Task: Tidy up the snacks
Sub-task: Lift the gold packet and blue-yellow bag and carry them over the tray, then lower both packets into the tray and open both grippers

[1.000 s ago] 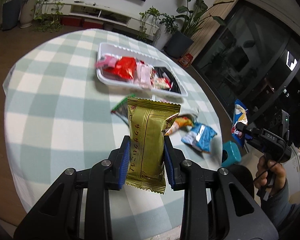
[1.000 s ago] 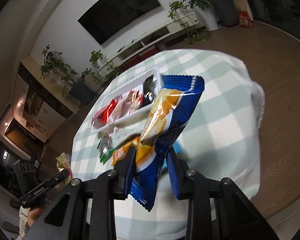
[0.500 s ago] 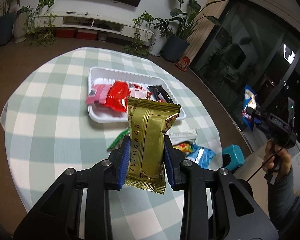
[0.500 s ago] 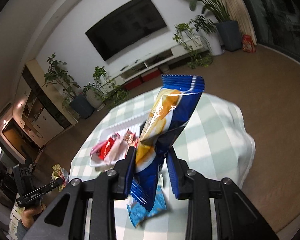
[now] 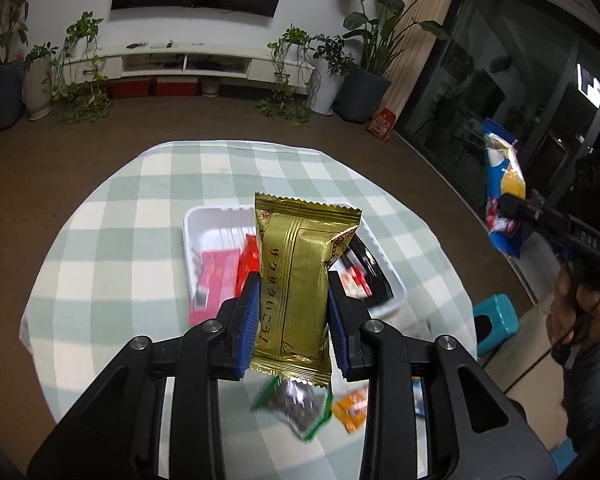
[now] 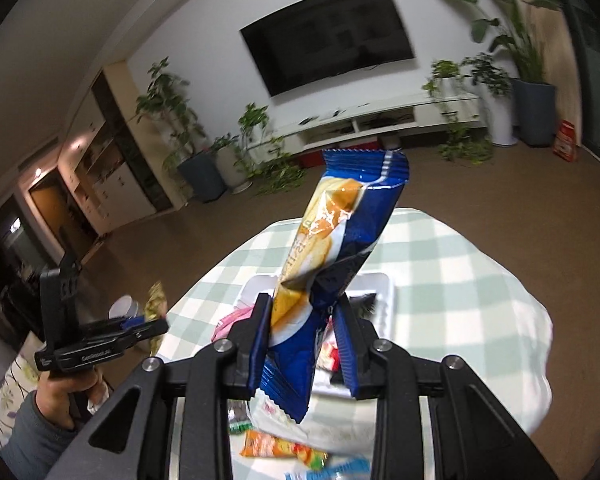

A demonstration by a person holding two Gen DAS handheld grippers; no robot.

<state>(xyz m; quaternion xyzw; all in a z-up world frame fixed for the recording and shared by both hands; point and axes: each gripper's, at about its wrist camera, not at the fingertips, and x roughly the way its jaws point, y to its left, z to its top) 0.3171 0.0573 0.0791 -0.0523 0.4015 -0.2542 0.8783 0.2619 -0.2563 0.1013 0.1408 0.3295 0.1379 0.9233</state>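
Observation:
My left gripper [image 5: 292,316] is shut on a gold snack packet [image 5: 298,276] and holds it upright above the round checked table [image 5: 132,240]. My right gripper [image 6: 305,336] is shut on a blue and orange snack bag [image 6: 340,236], also held high; the bag also shows at the right of the left wrist view [image 5: 502,188]. A white tray [image 5: 190,236] with pink, red and black packets lies on the table behind the gold packet. Loose packets lie on the table near me: a green-edged one [image 5: 296,404] and an orange one [image 5: 352,406].
A teal stool [image 5: 496,320] stands right of the table. Potted plants [image 5: 364,76] and a TV bench [image 5: 188,64] line the far wall. Brown floor surrounds the table.
Both grippers have lifted and pulled back from the table with their packets still held. The tray and loose packets now sit lower in both views.

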